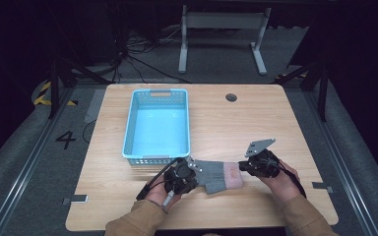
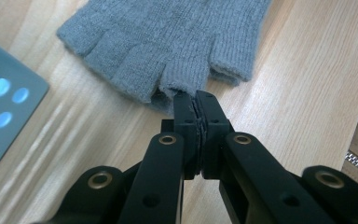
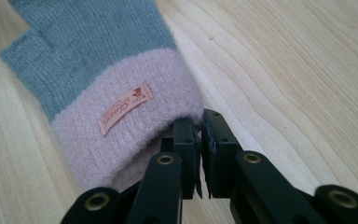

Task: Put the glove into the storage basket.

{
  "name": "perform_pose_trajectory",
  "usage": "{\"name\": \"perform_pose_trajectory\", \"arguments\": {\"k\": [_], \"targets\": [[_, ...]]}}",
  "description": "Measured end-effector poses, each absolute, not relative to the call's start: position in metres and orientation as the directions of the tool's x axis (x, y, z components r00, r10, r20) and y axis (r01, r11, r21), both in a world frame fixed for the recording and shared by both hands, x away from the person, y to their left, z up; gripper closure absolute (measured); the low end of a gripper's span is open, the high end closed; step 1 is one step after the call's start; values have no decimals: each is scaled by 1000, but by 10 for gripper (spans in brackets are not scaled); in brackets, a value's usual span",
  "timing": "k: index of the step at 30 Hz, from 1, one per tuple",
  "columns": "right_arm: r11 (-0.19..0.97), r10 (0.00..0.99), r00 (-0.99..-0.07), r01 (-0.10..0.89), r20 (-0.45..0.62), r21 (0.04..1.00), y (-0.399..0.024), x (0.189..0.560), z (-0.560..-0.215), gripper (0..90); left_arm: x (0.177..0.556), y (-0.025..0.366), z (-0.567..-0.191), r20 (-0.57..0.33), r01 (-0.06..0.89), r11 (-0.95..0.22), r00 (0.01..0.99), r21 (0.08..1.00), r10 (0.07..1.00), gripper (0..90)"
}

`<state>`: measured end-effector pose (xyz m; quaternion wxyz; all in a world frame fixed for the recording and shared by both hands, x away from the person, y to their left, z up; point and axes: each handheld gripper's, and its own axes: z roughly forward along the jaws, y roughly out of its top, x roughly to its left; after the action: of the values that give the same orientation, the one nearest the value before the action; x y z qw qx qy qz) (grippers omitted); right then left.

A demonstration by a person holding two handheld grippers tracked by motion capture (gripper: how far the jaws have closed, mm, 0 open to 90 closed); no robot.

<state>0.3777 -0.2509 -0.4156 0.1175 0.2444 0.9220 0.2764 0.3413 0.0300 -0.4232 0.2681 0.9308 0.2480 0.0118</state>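
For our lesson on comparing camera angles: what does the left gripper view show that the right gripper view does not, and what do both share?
Left gripper view alone: the glove's grey open finger ends, with the left gripper shut on one of them, and a corner of the blue basket.
Right gripper view alone: the pink cuff with its small label, and the right gripper nipping the cuff's edge.
Both: the grey knit glove on the wooden table.

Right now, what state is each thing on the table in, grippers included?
Glove: flat on the table, held at both ends.
Basket: upright, empty.
Left gripper: shut on a glove finger end.
Right gripper: shut on the edge of the pink cuff.
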Motion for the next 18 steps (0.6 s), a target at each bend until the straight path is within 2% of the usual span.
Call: {"name": "perform_pose_trajectory", "arguments": {"k": [6,8,9,10,15,16,18], "targets": [[731,520,-850,396,-79,555,-251,381,-423,834,344,29,-427,-121,454,-736,880,503,460,880],[731,527,-845,398,-89,555,-251,381,-423,767,344,30,-427,-130,458,-733,879,504,460,867],[725,535,-840,405,-86,557,-253,380,-423,714,344,31,-427,-130,455,-731,880,509,457,825],[725,535,-840,405,-86,557,-253,380,-423,714,345,31,-427,-139,458,-724,878,515,457,825],[711,554,-827,407,-100,573,-266,374,-414,663,345,35,-419,-164,465,-687,874,559,458,659],[711,554,-827,407,-100,573,-266,374,-414,663,344,34,-417,-165,464,-676,873,573,459,659],[698,569,-815,410,-107,587,-273,372,-409,650,343,33,-412,-148,453,-665,874,593,463,601]]}}
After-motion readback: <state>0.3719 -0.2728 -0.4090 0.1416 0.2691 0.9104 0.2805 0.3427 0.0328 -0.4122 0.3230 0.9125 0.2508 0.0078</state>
